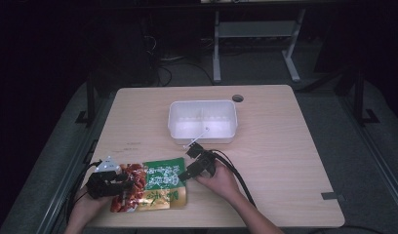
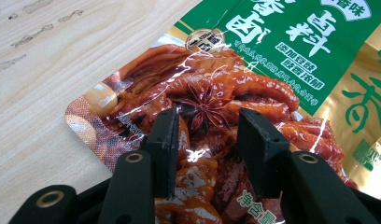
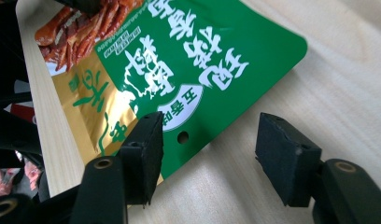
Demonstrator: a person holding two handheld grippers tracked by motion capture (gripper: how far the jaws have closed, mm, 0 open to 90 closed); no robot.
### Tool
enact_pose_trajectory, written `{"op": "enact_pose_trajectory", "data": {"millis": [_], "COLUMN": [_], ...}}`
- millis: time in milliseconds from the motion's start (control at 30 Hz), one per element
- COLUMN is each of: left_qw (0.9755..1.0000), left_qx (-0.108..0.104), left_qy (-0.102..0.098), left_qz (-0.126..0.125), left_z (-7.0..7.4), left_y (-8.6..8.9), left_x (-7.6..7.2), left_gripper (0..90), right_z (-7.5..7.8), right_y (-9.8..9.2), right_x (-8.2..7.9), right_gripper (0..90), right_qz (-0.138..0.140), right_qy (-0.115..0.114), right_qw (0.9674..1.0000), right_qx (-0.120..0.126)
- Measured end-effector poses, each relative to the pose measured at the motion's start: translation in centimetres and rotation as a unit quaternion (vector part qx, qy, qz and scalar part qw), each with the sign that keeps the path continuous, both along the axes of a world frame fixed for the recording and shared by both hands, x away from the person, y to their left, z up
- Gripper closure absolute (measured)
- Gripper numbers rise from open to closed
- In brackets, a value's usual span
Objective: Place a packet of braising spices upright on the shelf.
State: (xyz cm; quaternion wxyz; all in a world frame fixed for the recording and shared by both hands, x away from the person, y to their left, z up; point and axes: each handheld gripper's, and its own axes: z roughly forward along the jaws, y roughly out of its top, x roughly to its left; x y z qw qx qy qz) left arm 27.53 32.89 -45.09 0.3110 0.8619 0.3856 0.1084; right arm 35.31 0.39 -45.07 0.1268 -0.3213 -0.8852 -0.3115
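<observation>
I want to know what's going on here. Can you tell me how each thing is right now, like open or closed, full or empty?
Packet: sealed, lying flat on the table, near its front edge.
Tub: open, no lid, looks empty, a white stick leaning out over its front rim.
Left gripper: open, jaws over the packet's picture end.
Right gripper: open, jaws wide, at the packet's green top edge.

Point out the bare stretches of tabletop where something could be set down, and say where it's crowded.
Free: the right side of the table, from the white tub to the right edge, and the far-left corner beside the tub. Crowded: the near-left edge, where the snack packet lies with the left claw over it and the right claw at its hang-hole end.
</observation>
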Motion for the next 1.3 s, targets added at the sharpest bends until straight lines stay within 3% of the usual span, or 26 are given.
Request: {"op": "enact_pose_trajectory", "data": {"millis": [367,633,1000,1300], "left_qw": [1.0000,1.0000,1.0000,0.9998], "left_qx": [0.003,0.006,0.009,0.009], "left_qy": [0.000,-0.001,-0.003,-0.009], "left_qz": [0.002,0.002,0.000,0.015], "left_z": [-0.1,0.0,0.0,0.1], "left_y": [-0.1,-0.2,-0.3,-0.1], "left_x": [0.0,-0.1,-0.1,0.0], "left_gripper": [58.0,57.5,56.4,48.9], "right_z": [-0.7,-0.5,-1.0,-1.1], "right_y": [0.9,1.6,2.5,2.2], "right_x": [-0.3,-0.7,-0.8,-0.6], "right_gripper": [48.8,57.2,71.7,80.2], "right_qz": [0.014,0.028,0.024,0.019], "right_qy": [0.016,0.029,0.029,0.043], "right_qw": [0.9996,0.9980,0.9984,0.9972], "right_qx": [0.017,0.049,0.042,0.058]}}
